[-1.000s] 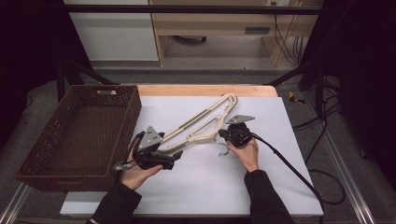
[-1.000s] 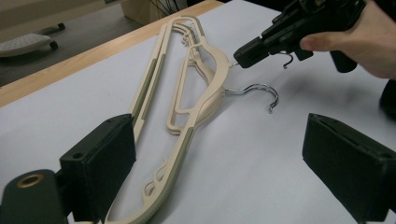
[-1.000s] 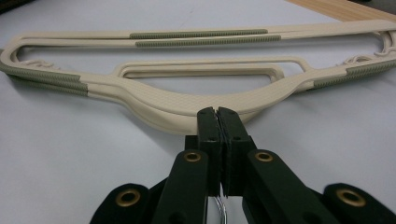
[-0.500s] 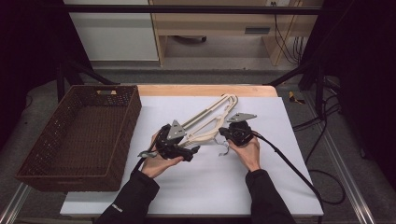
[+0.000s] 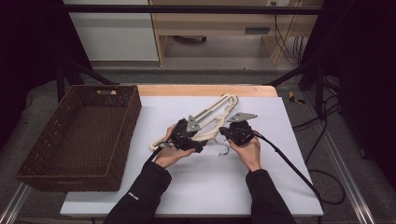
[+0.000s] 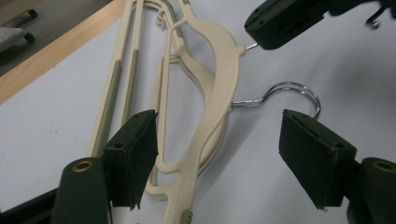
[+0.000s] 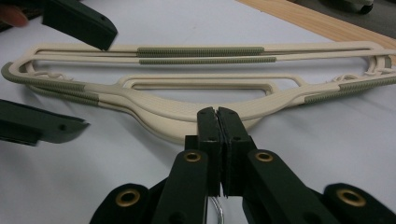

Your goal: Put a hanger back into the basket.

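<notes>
Hangers (image 5: pixel 212 116), two cream plastic ones stacked, lie mid-bench (image 5: pixel 280 186), running toward 1 o'clock; wicker basket (image 5: pixel 70 140) stands at 9 o'clock, apart. Left hand-held gripper (image 5: pixel 198 140): jaws have just been closing, astride the hangers' shoulder, pads not yet pressing. Right hand-held gripper (image 5: pixel 224 135), at 3 o'clock of it: clenched at the neck where the wire hook (image 6: pixel 285 95) leaves. Step judged: second grasp. Next: finish closing, lift both together.

Black sleeves (image 5: pixel 140 196), black grippers with brass-ringed screw holes (image 7: pixel 193 156), grey plates (image 5: pixel 193 122).
</notes>
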Available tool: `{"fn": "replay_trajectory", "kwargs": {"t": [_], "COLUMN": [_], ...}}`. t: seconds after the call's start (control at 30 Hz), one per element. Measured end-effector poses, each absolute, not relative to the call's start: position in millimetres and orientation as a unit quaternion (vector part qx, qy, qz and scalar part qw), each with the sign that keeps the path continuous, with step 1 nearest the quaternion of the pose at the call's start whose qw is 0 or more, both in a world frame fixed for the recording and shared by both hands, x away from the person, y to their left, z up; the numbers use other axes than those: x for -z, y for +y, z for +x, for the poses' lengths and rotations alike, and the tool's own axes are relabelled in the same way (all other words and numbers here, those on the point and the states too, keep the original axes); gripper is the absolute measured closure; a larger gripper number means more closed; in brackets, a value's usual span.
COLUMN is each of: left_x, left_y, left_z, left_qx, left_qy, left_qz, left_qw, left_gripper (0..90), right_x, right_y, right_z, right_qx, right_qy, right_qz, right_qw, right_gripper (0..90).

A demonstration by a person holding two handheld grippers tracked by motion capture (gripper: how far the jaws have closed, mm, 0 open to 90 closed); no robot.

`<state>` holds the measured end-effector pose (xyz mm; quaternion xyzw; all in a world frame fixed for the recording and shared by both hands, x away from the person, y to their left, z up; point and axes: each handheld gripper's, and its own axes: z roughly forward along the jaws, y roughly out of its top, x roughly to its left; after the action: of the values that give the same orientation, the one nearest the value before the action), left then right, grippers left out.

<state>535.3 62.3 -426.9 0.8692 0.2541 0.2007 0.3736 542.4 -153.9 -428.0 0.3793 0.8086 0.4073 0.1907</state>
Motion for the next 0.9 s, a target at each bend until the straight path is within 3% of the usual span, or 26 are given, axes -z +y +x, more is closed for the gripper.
{"fn": "replay_trajectory", "kwargs": {"t": [0.3,0.9], "left_x": [436.7,449.2], "left_y": [58.3,43.6], "left_z": [544.3,550.8], "left_qx": [-0.21,-0.241], "left_qy": [0.247,0.219], "left_qz": [0.873,0.886], "left_qw": [0.363,0.331], "left_gripper": [36.1,62.0], "right_x": [427.8,426.1], "right_y": [-153.6,-153.0], "right_z": [542.5,540.9], "right_qx": [-0.407,-0.406], "right_qy": [0.808,0.811], "right_qz": [0.378,0.374], "right_qw": [0.194,0.192], "right_gripper": [89.1,89.1]}}
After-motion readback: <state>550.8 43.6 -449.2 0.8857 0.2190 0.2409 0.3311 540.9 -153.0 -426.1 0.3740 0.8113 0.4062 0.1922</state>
